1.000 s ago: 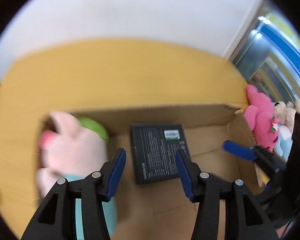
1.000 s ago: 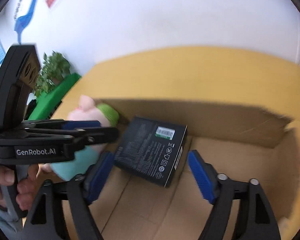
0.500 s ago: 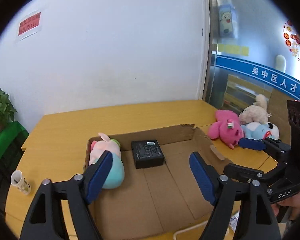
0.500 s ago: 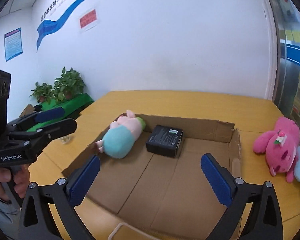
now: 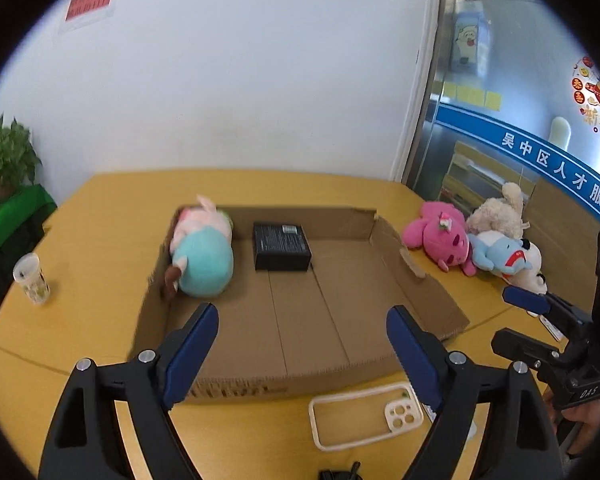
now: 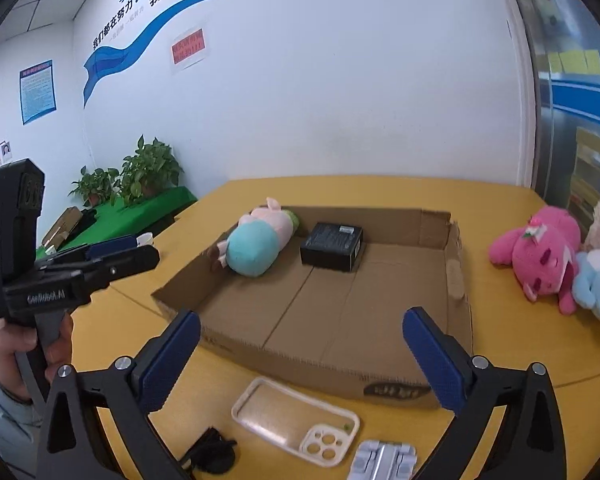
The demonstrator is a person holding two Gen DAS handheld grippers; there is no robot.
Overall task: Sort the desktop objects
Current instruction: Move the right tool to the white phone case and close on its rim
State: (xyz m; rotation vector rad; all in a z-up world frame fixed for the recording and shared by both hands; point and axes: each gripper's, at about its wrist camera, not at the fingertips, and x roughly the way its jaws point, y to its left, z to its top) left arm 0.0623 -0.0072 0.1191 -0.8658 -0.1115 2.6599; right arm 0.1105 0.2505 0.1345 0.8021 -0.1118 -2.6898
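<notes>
A shallow cardboard box (image 5: 416, 276) (image 6: 458, 296) lies on the yellow table. Inside it at the far end lie a pink and teal plush pig (image 5: 204, 252) (image 6: 258, 242) and a black box (image 5: 281, 245) (image 6: 332, 246). A white phone case (image 5: 364, 414) (image 6: 296, 426) lies on the table in front of the box. My left gripper (image 5: 300, 352) is open and empty above the box's near edge. My right gripper (image 6: 300, 360) is open and empty, also over the near edge.
A pink plush (image 5: 440, 238) (image 6: 540, 254), a blue plush (image 5: 500, 254) (image 6: 598, 280) and a cream plush (image 5: 500, 212) lie right of the box. A paper cup (image 5: 30, 278) stands at the left. A white clip-like part (image 6: 382, 460) and a black cable (image 6: 212, 454) lie near the front edge.
Both grippers pulled back and up from inside the box, away from the black box, and opened wider. The front table edge with the phone case came into view.
</notes>
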